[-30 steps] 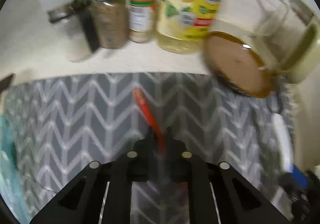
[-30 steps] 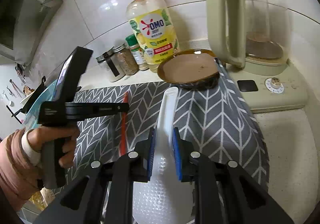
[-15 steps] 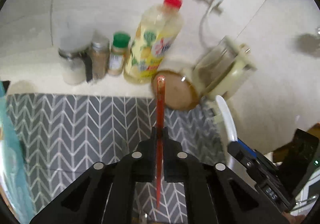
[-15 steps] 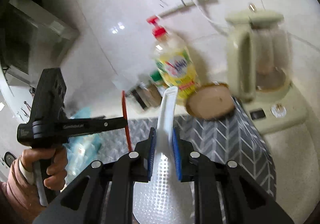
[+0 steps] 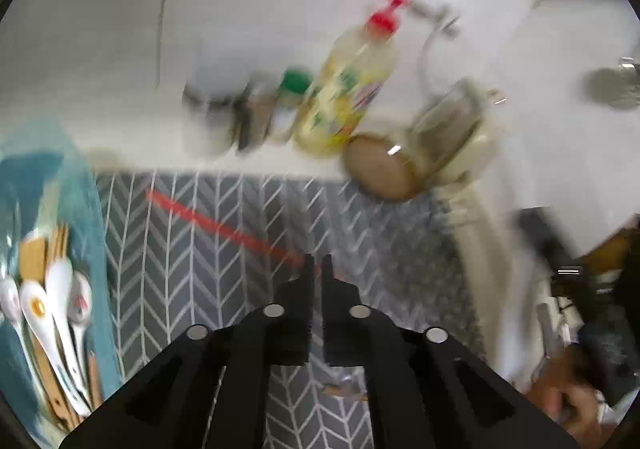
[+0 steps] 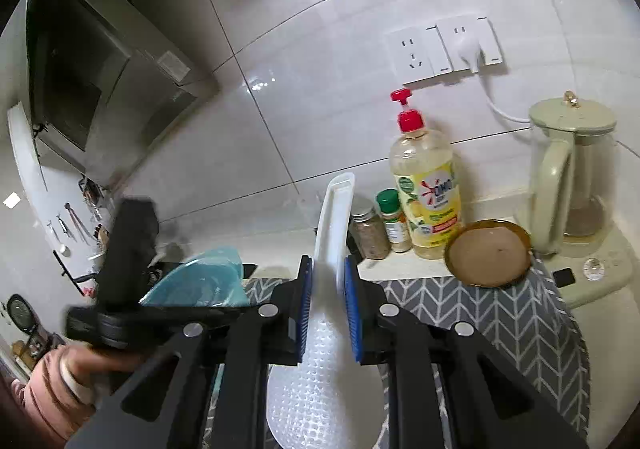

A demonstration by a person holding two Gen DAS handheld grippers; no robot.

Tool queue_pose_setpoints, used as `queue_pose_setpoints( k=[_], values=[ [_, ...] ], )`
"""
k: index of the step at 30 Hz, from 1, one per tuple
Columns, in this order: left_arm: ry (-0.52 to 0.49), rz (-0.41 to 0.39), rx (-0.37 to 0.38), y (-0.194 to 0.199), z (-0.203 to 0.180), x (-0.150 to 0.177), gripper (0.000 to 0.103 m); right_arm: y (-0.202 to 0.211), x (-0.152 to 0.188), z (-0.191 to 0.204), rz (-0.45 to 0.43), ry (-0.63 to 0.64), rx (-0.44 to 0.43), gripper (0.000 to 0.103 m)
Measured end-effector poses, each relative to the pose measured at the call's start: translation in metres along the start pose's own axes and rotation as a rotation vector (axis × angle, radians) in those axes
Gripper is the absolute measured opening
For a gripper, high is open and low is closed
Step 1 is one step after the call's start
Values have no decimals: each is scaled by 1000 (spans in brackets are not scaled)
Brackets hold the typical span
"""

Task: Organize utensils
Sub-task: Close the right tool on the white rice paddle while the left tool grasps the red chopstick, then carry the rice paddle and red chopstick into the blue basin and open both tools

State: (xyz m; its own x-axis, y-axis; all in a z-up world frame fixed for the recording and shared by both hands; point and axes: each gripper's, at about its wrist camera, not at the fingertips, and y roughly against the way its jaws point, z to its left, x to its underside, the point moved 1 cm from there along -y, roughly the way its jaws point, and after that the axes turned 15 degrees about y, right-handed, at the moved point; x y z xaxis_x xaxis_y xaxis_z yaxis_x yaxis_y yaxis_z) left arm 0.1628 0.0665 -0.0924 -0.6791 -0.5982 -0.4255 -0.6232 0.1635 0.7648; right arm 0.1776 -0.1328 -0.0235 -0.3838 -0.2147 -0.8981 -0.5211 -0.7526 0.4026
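My left gripper [image 5: 318,269] hovers over the grey chevron mat [image 5: 224,289], its jaws opening with a thin gap between them. A red stick [image 5: 224,227] slants away to the upper left, its near end still at the fingertips; the view is blurred. A teal tray [image 5: 86,217] at the left holds white spoons [image 5: 48,313] and wooden utensils. My right gripper [image 6: 326,273] is shut on a white rice paddle [image 6: 334,217], handle pointing up and forward, dimpled blade under the fingers. A hand [image 6: 68,369] carries the left gripper's black body low on the left.
Along the tiled wall stand spice jars [image 6: 394,221], a yellow soap bottle [image 6: 426,193], a brown dish [image 6: 488,253] and a pale green kettle [image 6: 572,173] plugged into a socket [image 6: 468,45]. The teal tray [image 6: 200,281] lies left of the mat [image 6: 500,321].
Both grippers have risen; the right view now takes in more wall. The red stick, straight ahead in the left jaws before, has swung to the upper left. The tray has come into the left view.
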Motion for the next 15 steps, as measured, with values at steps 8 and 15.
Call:
queue_pose_setpoints(
  k=[8,15],
  values=[
    [272,90,-181,-87,48,0,36,17,25,-35,56,-29,73,17],
    [304,-3,-364,-133,45,-39,46,25,34,-70,70,-25,94,17]
  ],
)
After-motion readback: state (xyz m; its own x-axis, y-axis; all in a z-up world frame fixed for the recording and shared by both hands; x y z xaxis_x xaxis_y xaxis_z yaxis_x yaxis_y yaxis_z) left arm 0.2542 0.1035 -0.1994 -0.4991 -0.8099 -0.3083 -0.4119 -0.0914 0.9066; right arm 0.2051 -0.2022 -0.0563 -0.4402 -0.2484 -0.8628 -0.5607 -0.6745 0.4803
